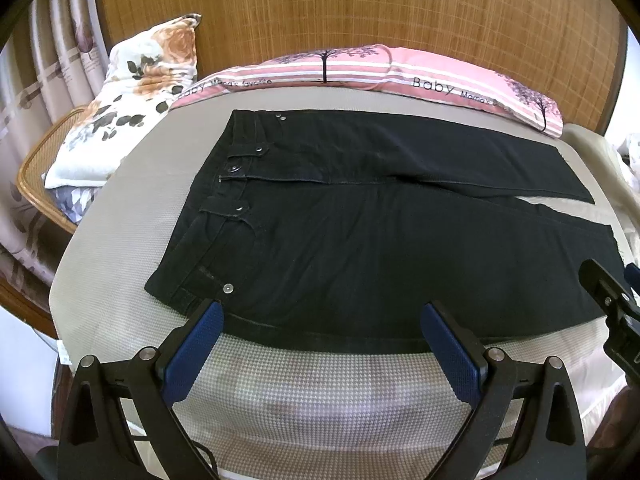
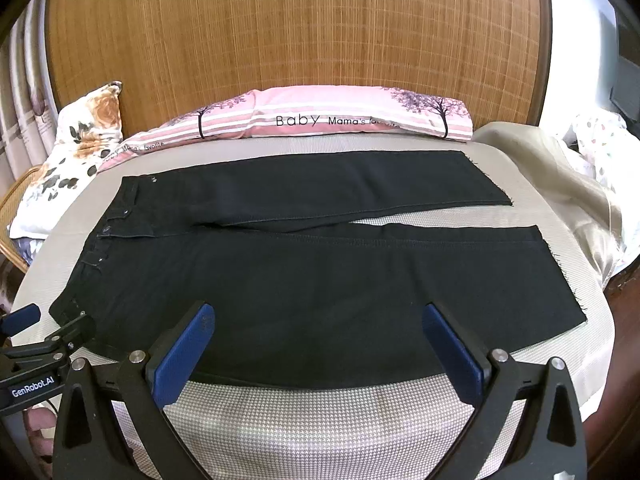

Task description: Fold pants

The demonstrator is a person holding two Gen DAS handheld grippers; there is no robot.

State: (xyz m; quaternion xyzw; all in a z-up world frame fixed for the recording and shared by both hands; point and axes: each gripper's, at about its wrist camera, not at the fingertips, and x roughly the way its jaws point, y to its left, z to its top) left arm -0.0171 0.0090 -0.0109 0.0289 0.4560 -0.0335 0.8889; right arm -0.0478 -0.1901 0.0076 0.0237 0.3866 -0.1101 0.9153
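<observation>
Black pants (image 1: 360, 240) lie flat and spread out on the bed, waistband to the left, both legs running right with a narrow gap between the hems. In the right wrist view the same pants (image 2: 320, 280) fill the middle. My left gripper (image 1: 322, 312) hovers open over the near edge of the pants close to the waist corner, nothing between its blue pads. My right gripper (image 2: 320, 314) is also open, above the near leg's edge. The right gripper (image 1: 612, 300) shows at the far right of the left wrist view, and the left gripper (image 2: 48, 336) at the far left of the right wrist view.
A grey-beige houndstooth cover (image 1: 320, 392) tops the bed. A pink striped pillow (image 2: 340, 120) lies along the woven headboard (image 2: 300, 32). A floral pillow (image 1: 136, 96) rests at the left by a rattan chair (image 1: 36, 176). A beige satin blanket (image 2: 560, 184) is bunched at the right.
</observation>
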